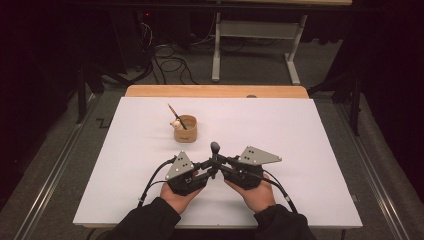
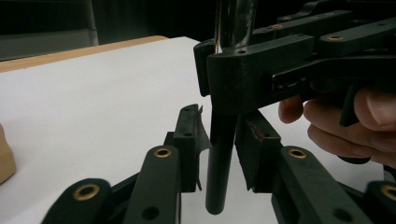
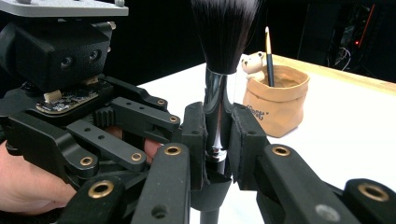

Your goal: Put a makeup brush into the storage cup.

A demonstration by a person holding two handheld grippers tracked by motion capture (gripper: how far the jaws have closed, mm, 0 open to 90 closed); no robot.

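A white table (image 1: pixel 300 150) lies under the high view, its wooden edge along the far side. On it, left of centre and well beyond the hands, stands a small tan pot (image 1: pixel 185 128) with a thin stick leaning out of it and a little bear figure (image 3: pixel 254 65) at its rim; the right gripper view has the same pot (image 3: pixel 278 100) just behind the jaws.

Near the front edge, two hands bring their tools together. The right gripper (image 1: pixel 220 162) comes in from the right, and its jaws are clamped on a makeup brush (image 1: pixel 215 150), which stands upright with the dark bristles on top. In the right gripper view the pads press on the shiny metal collar of the brush (image 3: pixel 217 84), just below the bristles.

The left gripper (image 1: pixel 210 167) comes in from the left and meets the brush lower down. In the left gripper view its jaws sit narrow around the black handle (image 2: pixel 219 163), one pad touching it, the other just beside it. The handle's tip hangs just above the table.
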